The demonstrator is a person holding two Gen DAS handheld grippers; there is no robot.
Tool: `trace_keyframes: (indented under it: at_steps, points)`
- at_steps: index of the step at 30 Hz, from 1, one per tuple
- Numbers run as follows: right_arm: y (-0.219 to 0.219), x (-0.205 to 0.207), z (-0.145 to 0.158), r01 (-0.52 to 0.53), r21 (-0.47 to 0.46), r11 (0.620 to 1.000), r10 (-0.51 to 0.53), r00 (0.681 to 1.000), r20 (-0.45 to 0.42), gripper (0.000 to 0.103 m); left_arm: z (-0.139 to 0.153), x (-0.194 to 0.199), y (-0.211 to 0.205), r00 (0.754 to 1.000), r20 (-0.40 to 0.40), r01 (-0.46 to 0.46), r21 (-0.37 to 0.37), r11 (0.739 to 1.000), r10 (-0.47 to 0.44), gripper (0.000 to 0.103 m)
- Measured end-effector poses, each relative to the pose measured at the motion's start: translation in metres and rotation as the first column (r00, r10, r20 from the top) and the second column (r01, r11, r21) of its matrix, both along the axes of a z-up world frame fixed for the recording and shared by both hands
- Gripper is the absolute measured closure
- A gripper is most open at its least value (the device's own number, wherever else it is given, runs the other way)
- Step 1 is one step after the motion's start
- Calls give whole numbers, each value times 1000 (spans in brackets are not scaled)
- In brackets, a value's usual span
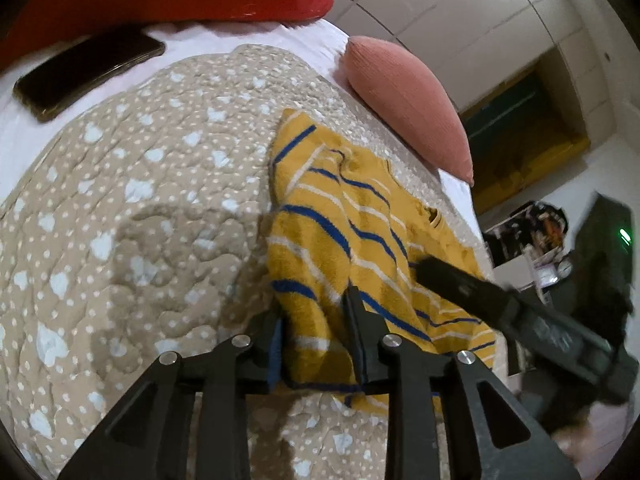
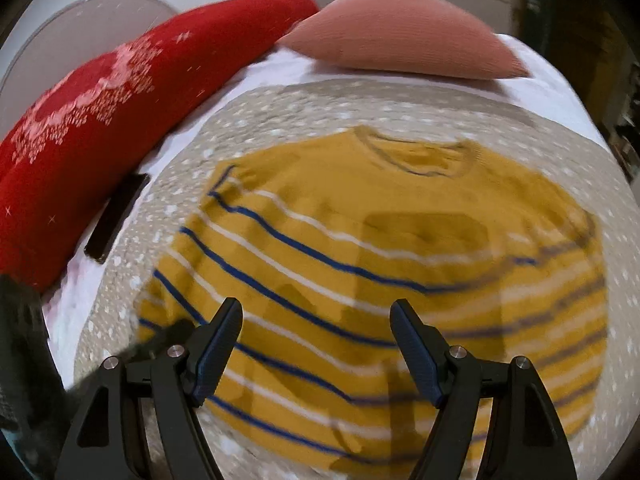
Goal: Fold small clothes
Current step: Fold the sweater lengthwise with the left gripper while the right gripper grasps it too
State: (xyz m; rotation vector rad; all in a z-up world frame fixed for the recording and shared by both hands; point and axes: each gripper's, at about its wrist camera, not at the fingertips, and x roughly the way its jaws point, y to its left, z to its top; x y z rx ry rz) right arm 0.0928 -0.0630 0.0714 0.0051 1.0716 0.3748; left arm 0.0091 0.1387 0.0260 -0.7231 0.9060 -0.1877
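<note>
— Sweater (image 1: 360,240) hem sits between the left gripper (image 1: 316,344) fingers, spread, not visibly pinching.

— And the right gripper (image 2: 316,356)?

— Spread above the stripes; collar at twelve o'clock, on the quilt (image 1: 140,200). Left looks nearer the hem.

Bed's left flank: open quilt (image 1: 132,200) stretches bare beside the striped sweater (image 1: 360,232).
Head of bed: red cushion (image 2: 100,120) and pink pillow (image 2: 400,40) wall off the far edge.
Left margin: a black phone (image 1: 84,72) lies on the white sheet (image 1: 224,40), just below the red cushion.
Right edge: quilt strip narrows beside the sweater.
</note>
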Motion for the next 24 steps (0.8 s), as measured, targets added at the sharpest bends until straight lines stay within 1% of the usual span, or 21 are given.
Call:
trace_keyframes:
  at_steps: [2,6,10,12,13,15,17,20,22,24]
  points:
    - [18,10,-4,-28,-1,1000,28,999,-22,22,-1,-3,6,1000,0,-10,-13,1000,10,75]
    - [53,28,-12,-70,-19,997,68,996,-64,22,-5,-4,11,1000,-18,-9,-10,1000,9,74]
    - [81,40,-17,-86,-39,996,83,992,-91,22,-17,-4,15,998,-55,2,-61,998,-5,74]
    - [93,45,-18,-91,-48,995,86,991,-102,22,-18,-6,17,998,-57,1,-73,997,-5,74]
    - [99,46,-18,-92,-55,994,85,991,-105,19,-18,-7,18,998,-56,2,-73,997,-6,74]
    - [112,49,-21,-103,-97,990,91,989,-114,14,-16,-9,19,999,-51,4,-68,998,-7,74]
    - [128,48,-27,-125,-180,976,106,988,-112,12,-17,-11,19,999,-54,2,-68,998,-6,74]
    - [146,45,-39,-165,-310,936,138,984,-109,10,-17,-16,21,998,-57,2,-76,997,-6,74]
    - [154,43,-47,-184,-396,899,156,982,-103,10,-17,-19,20,998,-59,6,-68,998,-10,74]
    - [157,43,-51,-198,-429,881,167,980,-110,12,-17,-20,18,998,-60,9,-62,998,-12,73]
